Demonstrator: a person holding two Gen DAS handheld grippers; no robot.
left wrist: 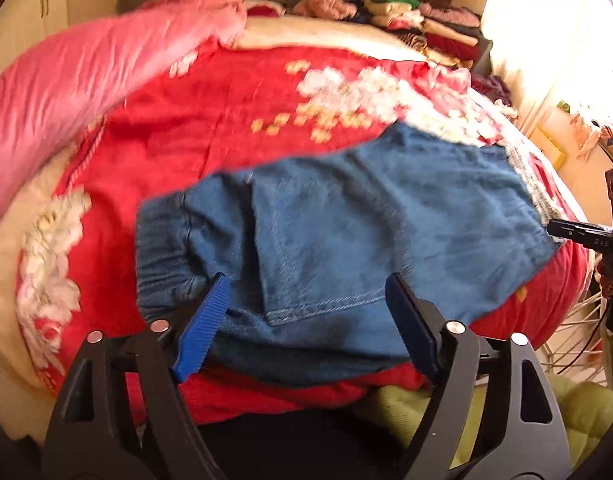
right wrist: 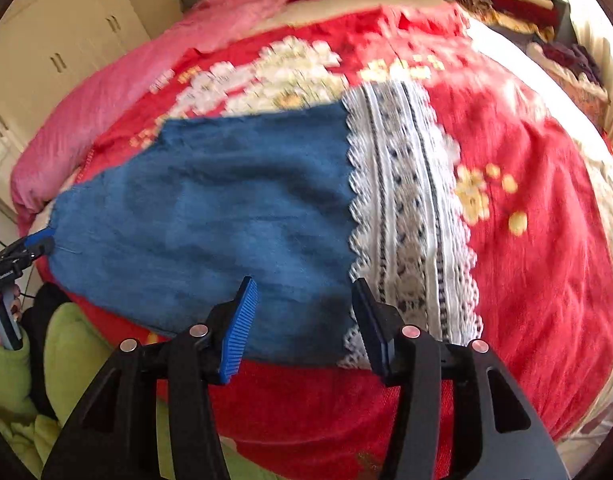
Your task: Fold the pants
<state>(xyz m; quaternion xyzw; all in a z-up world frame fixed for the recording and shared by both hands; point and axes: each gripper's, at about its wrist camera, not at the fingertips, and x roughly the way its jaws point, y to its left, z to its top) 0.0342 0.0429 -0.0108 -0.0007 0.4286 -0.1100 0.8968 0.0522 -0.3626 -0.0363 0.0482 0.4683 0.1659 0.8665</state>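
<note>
Blue denim pants (left wrist: 346,232) lie folded on a red flowered blanket (left wrist: 194,132) on the bed. The elastic waistband (left wrist: 162,248) is at the left in the left wrist view. White lace cuffs (right wrist: 406,200) form the right end in the right wrist view. My left gripper (left wrist: 306,292) is open over the pants' near edge by the waistband. My right gripper (right wrist: 304,294) is open over the near edge where denim (right wrist: 210,208) meets lace. Neither holds anything. The left gripper (right wrist: 34,242) shows at the left edge of the right wrist view.
A pink quilt (left wrist: 78,80) lies along the bed's left side. Stacks of folded clothes (left wrist: 426,20) sit at the far right of the bed. White cabinets (right wrist: 58,48) stand to the left. A green padded garment (right wrist: 66,340) is below the near edge.
</note>
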